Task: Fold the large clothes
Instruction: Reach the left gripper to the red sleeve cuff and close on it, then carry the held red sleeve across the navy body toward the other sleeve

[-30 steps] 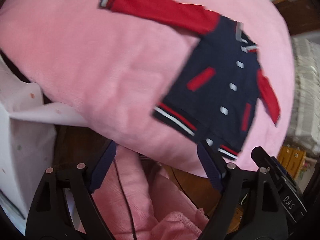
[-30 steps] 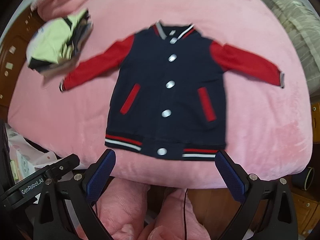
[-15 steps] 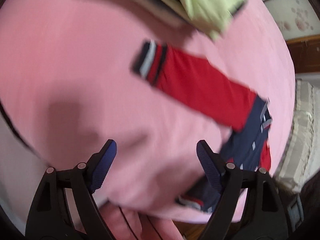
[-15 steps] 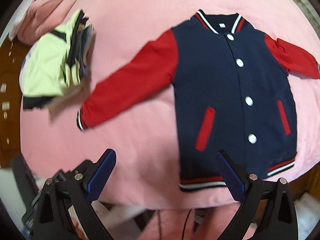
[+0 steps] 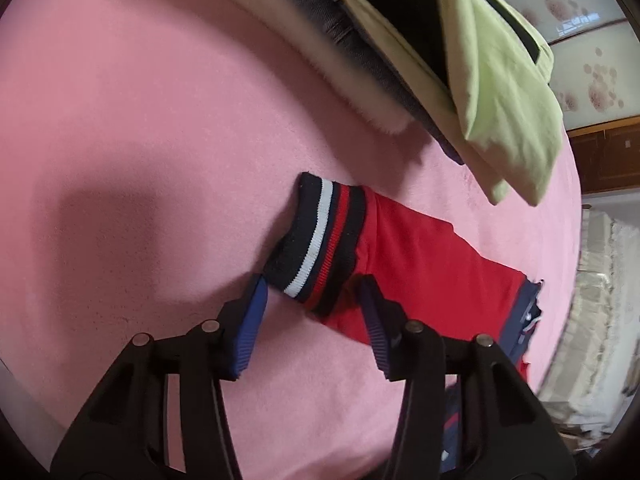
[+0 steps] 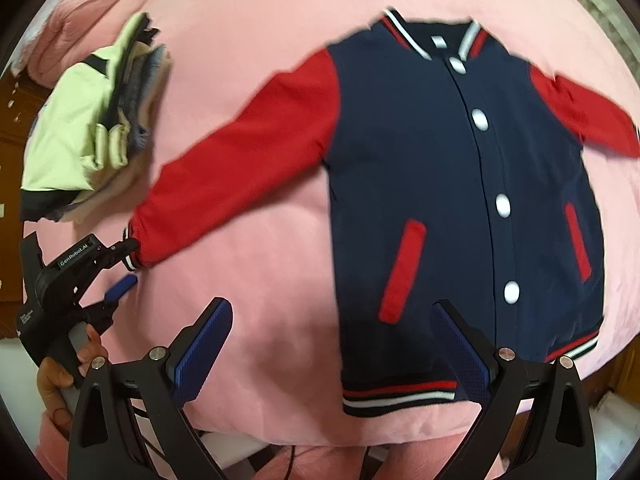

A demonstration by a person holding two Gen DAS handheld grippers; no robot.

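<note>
A navy varsity jacket (image 6: 460,184) with red sleeves and white snaps lies flat, front up, on a pink bed cover (image 6: 260,300). Its left sleeve (image 6: 240,164) stretches toward the left edge. In the left wrist view the sleeve's striped cuff (image 5: 320,240) lies just ahead of my left gripper (image 5: 312,304), whose jaws stand open, one on each side of the cuff's near corner. The left gripper also shows in the right wrist view (image 6: 124,268) at the cuff. My right gripper (image 6: 332,340) is open and empty, hovering above the jacket's lower left hem (image 6: 400,394).
A stack of folded clothes (image 6: 92,128) with a lime green garment on top sits on the bed left of the sleeve, and looms just beyond the cuff in the left wrist view (image 5: 480,60). A rolled pink blanket (image 6: 88,4) lies at the far left corner.
My left gripper has moved in to the sleeve cuff and its jaws have narrowed around it. My right gripper has moved closer to the jacket's lower left hem.
</note>
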